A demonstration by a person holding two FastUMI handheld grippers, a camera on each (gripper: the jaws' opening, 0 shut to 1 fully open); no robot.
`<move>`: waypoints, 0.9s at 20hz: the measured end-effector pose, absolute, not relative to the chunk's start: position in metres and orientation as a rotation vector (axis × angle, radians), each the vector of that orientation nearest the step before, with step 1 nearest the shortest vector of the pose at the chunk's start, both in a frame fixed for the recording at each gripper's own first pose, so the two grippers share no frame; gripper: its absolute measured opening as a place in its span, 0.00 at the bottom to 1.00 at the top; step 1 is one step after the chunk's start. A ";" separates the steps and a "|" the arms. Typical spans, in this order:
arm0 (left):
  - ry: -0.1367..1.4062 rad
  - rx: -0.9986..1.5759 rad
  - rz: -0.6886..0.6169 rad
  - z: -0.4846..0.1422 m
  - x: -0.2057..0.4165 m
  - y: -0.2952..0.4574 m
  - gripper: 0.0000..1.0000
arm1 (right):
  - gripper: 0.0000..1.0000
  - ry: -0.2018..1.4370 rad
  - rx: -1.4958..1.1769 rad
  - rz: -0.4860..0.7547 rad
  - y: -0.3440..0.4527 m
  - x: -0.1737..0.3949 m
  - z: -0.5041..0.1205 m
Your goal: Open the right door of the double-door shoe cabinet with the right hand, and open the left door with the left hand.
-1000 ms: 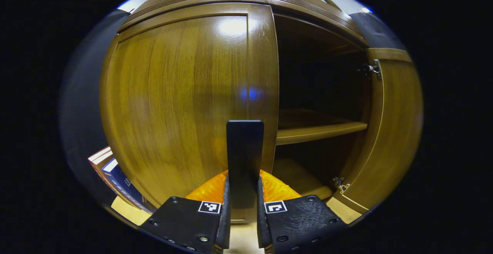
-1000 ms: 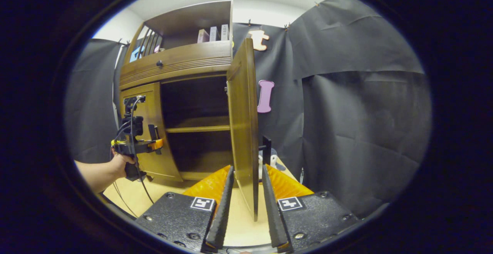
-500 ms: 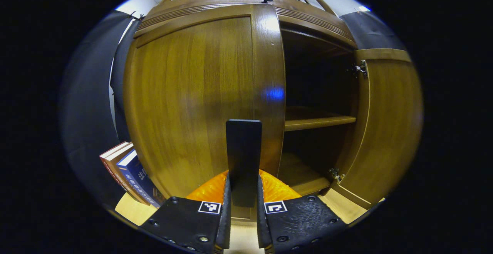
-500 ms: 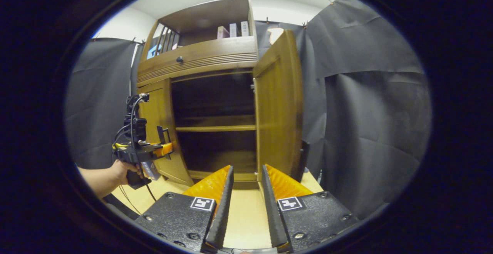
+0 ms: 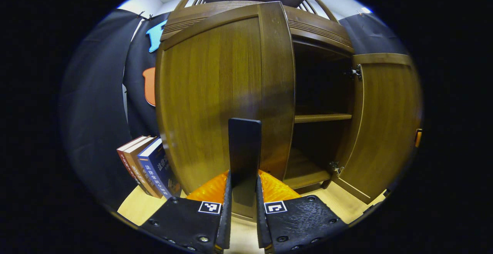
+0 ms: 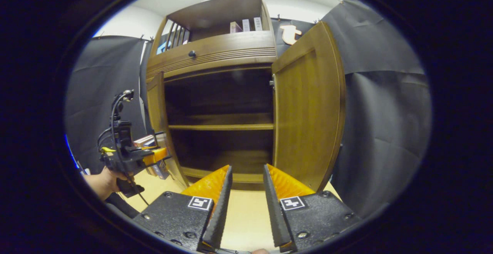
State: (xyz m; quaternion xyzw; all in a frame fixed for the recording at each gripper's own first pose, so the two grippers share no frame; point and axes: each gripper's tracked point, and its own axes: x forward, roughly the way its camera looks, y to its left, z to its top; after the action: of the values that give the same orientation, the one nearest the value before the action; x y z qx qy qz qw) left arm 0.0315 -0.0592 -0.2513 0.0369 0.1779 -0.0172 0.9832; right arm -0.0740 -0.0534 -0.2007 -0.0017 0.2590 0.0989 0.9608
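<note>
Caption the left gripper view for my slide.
Left gripper shut on the left door's handle, right door open.

Cabinet showing warm brown wood with vertical grain on left door and right door; interior reading dark. Handle looking black. Books showing red-brown and navy spines. Floor showing pale tan. Wall cloth showing black.

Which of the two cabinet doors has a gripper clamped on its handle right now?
The left door: the left gripper is shut on its dark handle. The right door stands open and free, with the right gripper open in front of it.
</note>
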 end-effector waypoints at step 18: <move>0.342 0.062 0.169 -0.226 -0.041 0.041 0.26 | 0.66 0.554 -0.005 0.219 -0.030 -0.067 -0.216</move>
State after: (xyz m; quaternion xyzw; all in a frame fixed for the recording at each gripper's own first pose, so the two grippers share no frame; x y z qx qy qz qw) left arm -0.0412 0.0413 -0.2264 0.0306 0.1698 0.0840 0.9814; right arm -0.0674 -0.0298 -0.2165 -0.0024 0.2729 0.1078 0.9560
